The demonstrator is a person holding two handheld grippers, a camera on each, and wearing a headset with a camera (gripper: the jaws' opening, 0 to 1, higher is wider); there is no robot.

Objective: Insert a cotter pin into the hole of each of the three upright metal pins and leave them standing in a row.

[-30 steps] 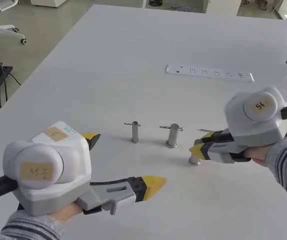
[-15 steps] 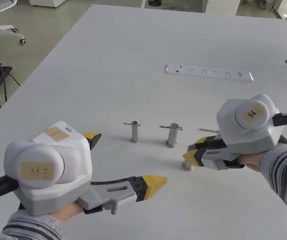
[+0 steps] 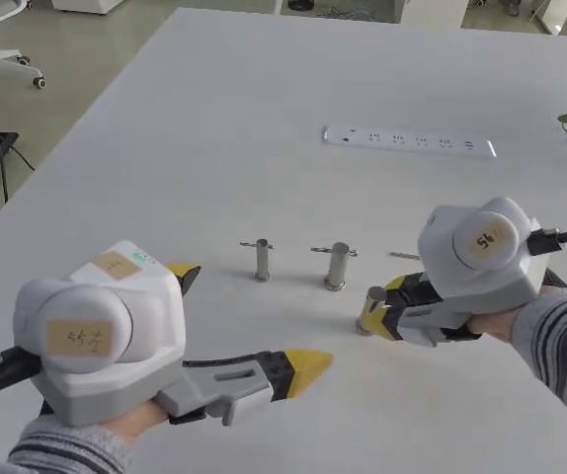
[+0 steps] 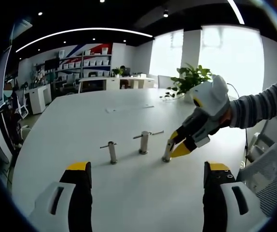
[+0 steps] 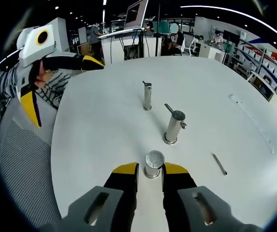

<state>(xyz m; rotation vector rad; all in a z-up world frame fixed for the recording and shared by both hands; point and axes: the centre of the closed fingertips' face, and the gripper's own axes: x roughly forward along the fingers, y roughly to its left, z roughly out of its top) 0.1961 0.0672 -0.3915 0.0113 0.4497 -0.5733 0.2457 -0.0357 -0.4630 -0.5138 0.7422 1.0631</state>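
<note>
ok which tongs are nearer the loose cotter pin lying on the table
Right. The right tongs, shut on the bare metal pin, sit just beside the loose cotter pin; the left tongs hang open much farther off, on that pin's other side.

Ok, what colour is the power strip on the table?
White power strip; the head view shows it best.

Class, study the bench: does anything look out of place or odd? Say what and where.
The third pin, gripped by the right claw, has no cotter pin and stands off the line of the other two pins. One loose cotter pin lies flat on the table beside it.
</note>
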